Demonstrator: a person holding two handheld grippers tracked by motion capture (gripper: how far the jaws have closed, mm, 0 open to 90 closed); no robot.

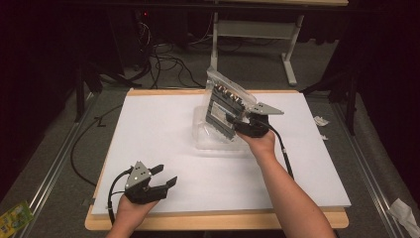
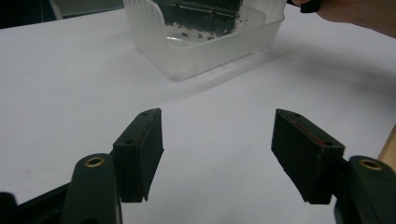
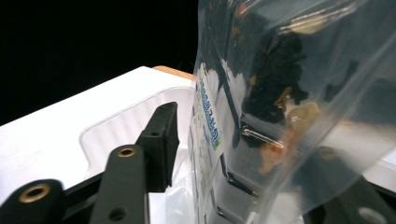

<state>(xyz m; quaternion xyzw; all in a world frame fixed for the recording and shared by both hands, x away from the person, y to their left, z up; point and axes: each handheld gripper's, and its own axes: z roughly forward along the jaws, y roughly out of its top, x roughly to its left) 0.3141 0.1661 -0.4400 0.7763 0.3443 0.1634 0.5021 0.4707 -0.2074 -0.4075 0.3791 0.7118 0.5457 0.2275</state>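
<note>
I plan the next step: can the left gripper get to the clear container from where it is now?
Probably yes. The left gripper is open and empty, with bare white table between it and the clear container. The bag held by the right gripper stands in the container.

Left tool [image 1: 165, 175] low, jaws apart (near edge); right tool [image 1: 233, 122] raised, clamped.

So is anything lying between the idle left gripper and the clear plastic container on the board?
Nothing visible. The left gripper hangs open over bare white board, and its own view looks straight across empty surface to the clear container. The right gripper is at the bag standing in that container.
</note>
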